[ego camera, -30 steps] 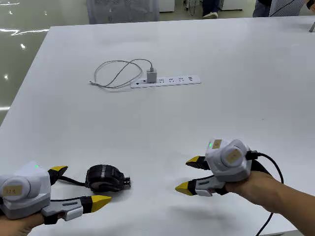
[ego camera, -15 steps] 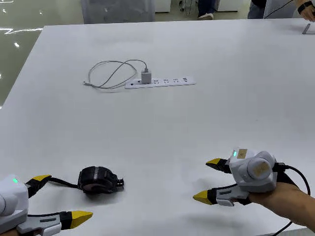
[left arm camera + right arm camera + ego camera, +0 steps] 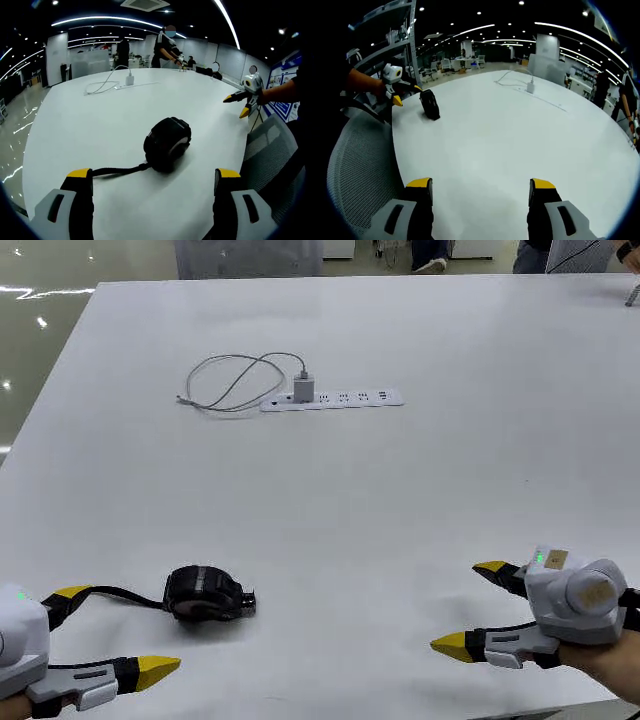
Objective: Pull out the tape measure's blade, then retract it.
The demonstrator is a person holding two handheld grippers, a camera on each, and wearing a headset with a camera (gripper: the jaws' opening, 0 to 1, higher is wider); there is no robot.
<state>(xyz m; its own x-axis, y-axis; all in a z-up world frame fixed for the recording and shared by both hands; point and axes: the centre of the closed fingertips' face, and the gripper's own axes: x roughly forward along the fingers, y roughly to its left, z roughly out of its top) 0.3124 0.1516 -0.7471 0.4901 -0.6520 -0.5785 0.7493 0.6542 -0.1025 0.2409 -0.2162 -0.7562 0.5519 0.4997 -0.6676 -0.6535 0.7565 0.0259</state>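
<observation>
A black tape measure [image 3: 205,593] lies on the white table [image 3: 400,490] near its front left, blade in, with a black strap [image 3: 120,593] trailing left. My left gripper [image 3: 115,632] is open just left of it; the strap runs toward its far fingertip. Ahead of the open left gripper [image 3: 153,175] lies the tape measure [image 3: 167,142], a short way off and untouched. My right gripper [image 3: 468,607] is open and holds nothing near the front right edge, far from the case. From the right gripper [image 3: 480,183], the tape measure [image 3: 430,104] is far across the table.
A white power strip [image 3: 335,399] with a plugged charger [image 3: 304,390] and a looped cable [image 3: 230,385] lies mid-table at the back. A mesh chair [image 3: 365,165] stands by the near edge. People stand beyond the table's far end [image 3: 167,42].
The right gripper has moved right, away from the tape measure. The left gripper has drawn back a little toward the near left. The tape measure has stayed in place.
</observation>
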